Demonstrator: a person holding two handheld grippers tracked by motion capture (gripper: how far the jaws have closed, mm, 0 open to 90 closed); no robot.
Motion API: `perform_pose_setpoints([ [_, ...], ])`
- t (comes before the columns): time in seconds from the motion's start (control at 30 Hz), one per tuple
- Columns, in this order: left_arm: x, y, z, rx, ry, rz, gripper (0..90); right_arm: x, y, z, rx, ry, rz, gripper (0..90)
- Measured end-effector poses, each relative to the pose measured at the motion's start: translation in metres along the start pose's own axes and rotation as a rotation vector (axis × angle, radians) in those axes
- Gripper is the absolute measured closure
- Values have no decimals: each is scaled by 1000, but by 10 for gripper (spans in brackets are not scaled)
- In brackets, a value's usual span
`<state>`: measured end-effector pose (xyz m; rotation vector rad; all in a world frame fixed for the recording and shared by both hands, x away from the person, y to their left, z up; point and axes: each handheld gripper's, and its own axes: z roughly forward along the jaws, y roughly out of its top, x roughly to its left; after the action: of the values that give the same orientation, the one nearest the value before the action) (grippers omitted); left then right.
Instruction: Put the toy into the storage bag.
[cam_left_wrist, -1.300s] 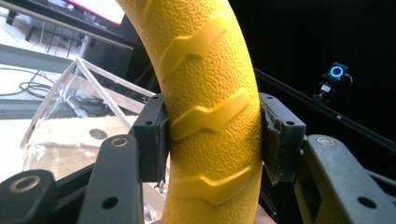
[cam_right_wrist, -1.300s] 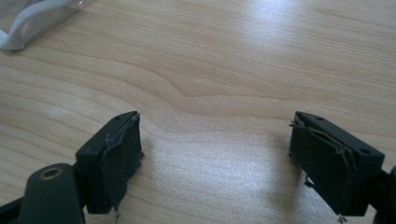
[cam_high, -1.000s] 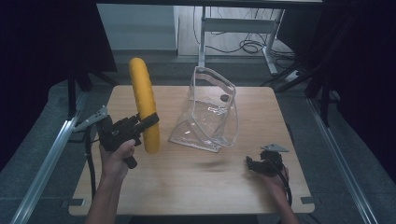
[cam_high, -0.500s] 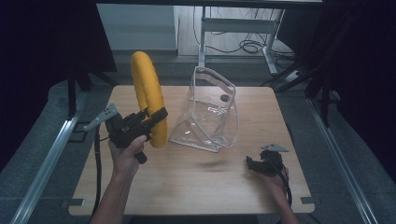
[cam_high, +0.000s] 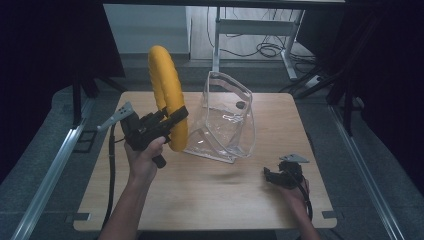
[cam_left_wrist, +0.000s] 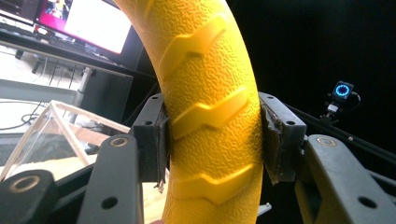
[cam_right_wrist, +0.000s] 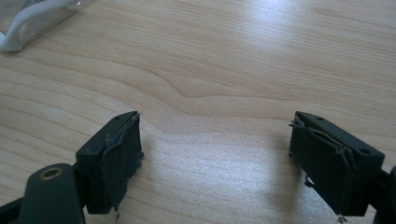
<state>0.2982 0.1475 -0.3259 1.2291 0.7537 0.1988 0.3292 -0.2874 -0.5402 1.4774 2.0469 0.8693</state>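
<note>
A yellow ring with a ribbed, pebbled surface (cam_high: 167, 95) is held upright above the left half of the table. My left gripper (cam_high: 176, 118) is shut on its lower part, and in the left gripper view both pads press the sides of the yellow ring (cam_left_wrist: 210, 116). Just to its right stands a clear plastic bag (cam_high: 227, 117), open at the top. My right gripper (cam_high: 267, 176) rests low on the table near the front right, open, with bare wood between its fingers (cam_right_wrist: 116, 158).
The wooden table (cam_high: 225, 195) has bare room in front and at the right. A corner of the clear bag (cam_right_wrist: 28, 23) lies beyond the right gripper. Metal frame rails (cam_high: 50, 170) run along both sides, and cables lie on the floor behind.
My left hand has lifted the yellow ring and carried it to the right, closer to the clear bag. The right gripper has stayed where it was.
</note>
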Motion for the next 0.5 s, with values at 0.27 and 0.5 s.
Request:
perform_pose_setpoints([
  [0.27,-6,5,10,-56,16,15,500,0,0,0,-1,2,2,169],
  [0.5,-10,10,21,-72,13,22,500,0,0,0,-2,1,2,170],
])
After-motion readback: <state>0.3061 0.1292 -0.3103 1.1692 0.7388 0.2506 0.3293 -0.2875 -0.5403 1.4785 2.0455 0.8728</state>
